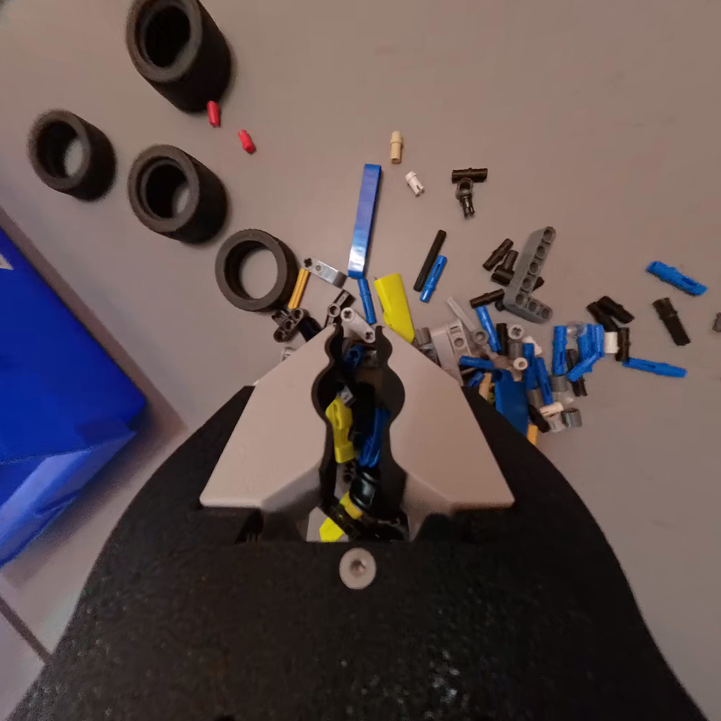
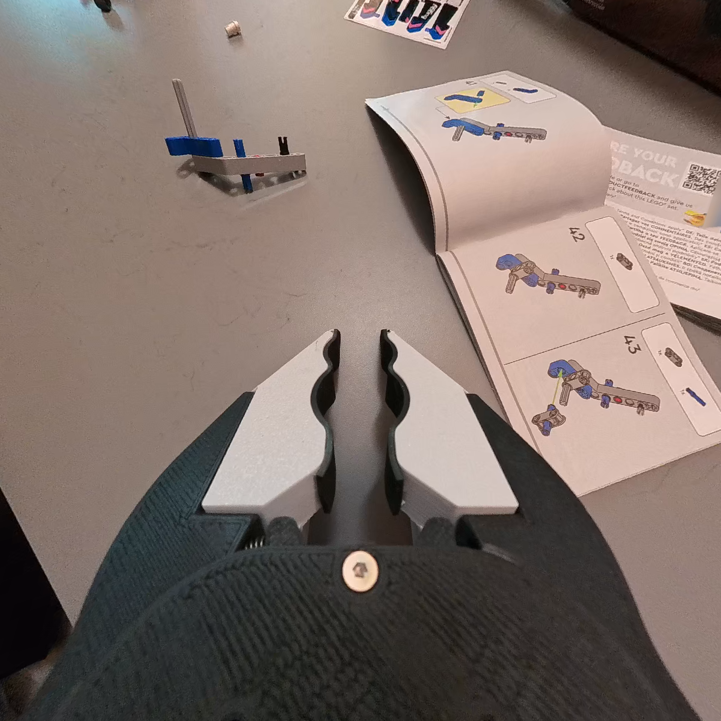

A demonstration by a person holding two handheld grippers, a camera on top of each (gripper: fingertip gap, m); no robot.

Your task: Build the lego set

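Hovering over the loose parts pile, the left gripper stands slightly parted, holding nothing, likely picking the next piece. Opposite, the right gripper, parted and empty, waits between the half-built assembly and the open booklet.

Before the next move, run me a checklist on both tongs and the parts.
1. Left tongs over the loose parts pile: ok.
2. Left tongs gripping a part: cannot tell; jaws slightly apart, pieces show through the gap.
3. Right tongs empty: ok, open over bare table.
4. Partial assembly free on the table: ok, nothing touches it.
5. Instruction booklet open to build steps: ok.
6. Four black tyres apart from the pile: ok.
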